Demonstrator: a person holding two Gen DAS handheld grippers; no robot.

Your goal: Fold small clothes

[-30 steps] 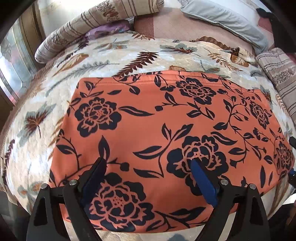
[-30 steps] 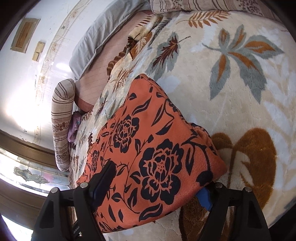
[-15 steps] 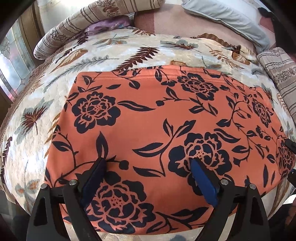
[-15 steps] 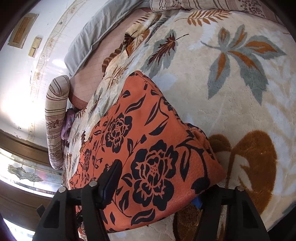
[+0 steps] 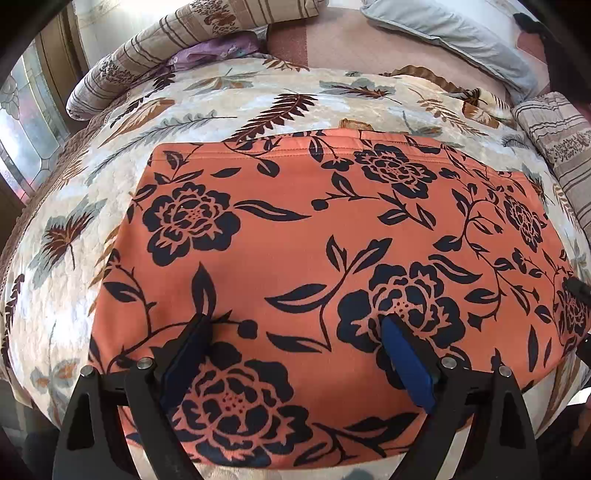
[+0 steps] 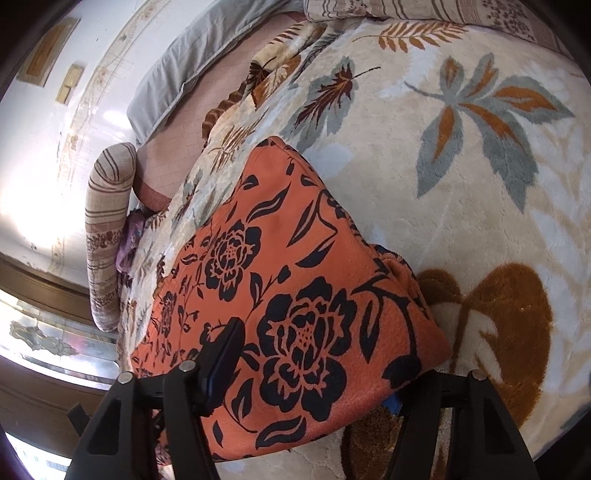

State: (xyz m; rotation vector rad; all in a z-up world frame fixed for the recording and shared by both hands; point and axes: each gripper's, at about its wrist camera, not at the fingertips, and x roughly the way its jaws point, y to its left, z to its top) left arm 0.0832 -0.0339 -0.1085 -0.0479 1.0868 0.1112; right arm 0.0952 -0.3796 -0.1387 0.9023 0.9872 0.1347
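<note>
An orange garment (image 5: 314, 236) with dark floral print lies flat on the leaf-patterned bed blanket (image 5: 258, 103). My left gripper (image 5: 295, 332) is open, its blue-padded fingers spread wide and resting over the garment's near part. In the right wrist view the same garment (image 6: 295, 295) shows its right end. My right gripper (image 6: 314, 365) is open and straddles that corner: one finger (image 6: 221, 362) lies on top, the other is mostly hidden under the cloth edge.
Striped rolled pillows (image 5: 221, 33) and a purple cloth (image 5: 218, 51) lie at the far left, a grey pillow (image 5: 450, 33) at the back, another striped pillow (image 5: 561, 140) at right. A window (image 5: 22, 140) is on the left.
Both grippers have shifted slightly over the garment. The right gripper's far finger has slid further under the corner. Both stay open.
</note>
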